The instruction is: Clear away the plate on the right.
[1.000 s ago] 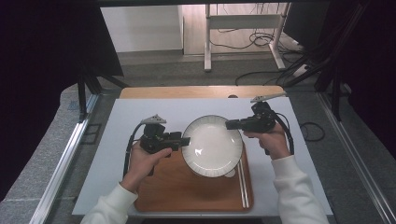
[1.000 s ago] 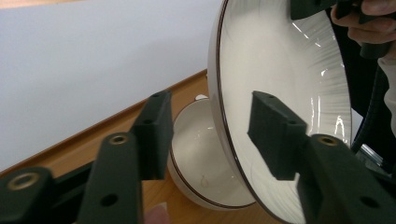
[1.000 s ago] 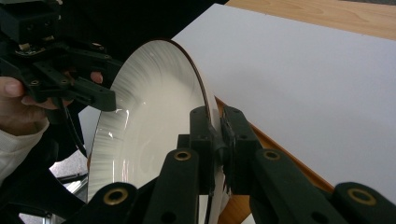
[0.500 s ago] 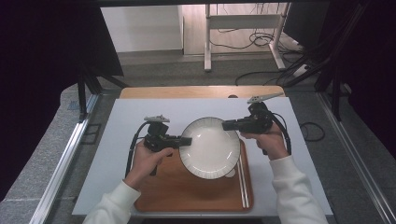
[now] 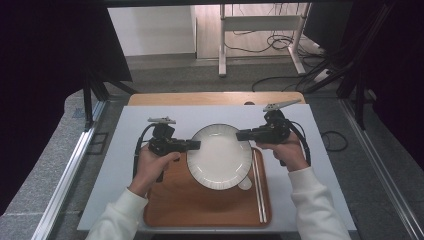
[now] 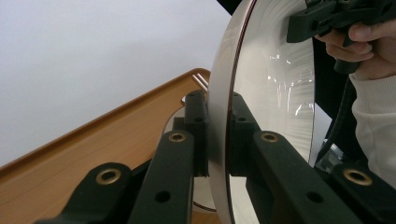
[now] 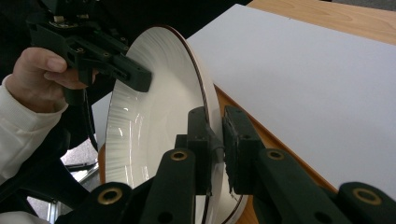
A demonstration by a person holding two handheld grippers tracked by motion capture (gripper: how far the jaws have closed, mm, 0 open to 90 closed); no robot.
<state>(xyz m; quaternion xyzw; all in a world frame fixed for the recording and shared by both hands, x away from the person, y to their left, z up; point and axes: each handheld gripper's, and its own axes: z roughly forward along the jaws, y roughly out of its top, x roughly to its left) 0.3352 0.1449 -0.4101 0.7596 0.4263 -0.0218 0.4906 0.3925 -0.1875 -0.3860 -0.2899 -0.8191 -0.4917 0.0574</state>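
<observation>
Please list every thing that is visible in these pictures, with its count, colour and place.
Plate: one, white with a thin dark rim line, above the tray, gripped on its left and right edges.
Tray: one, brown wood, on the white mat at the near edge.
Chopsticks: one pair, pale, along the tray's right side.
Small white piece: one, partly under the plate; I cannot tell what it is.
Mat: one, white, covering the table.
Table: one, light wood, showing beyond the mat.
Left hand-held gripper: one, black, shut on the plate's left rim.
Right hand-held gripper: one, black, shut on the plate's right rim.
Sleeves: two, white.
</observation>
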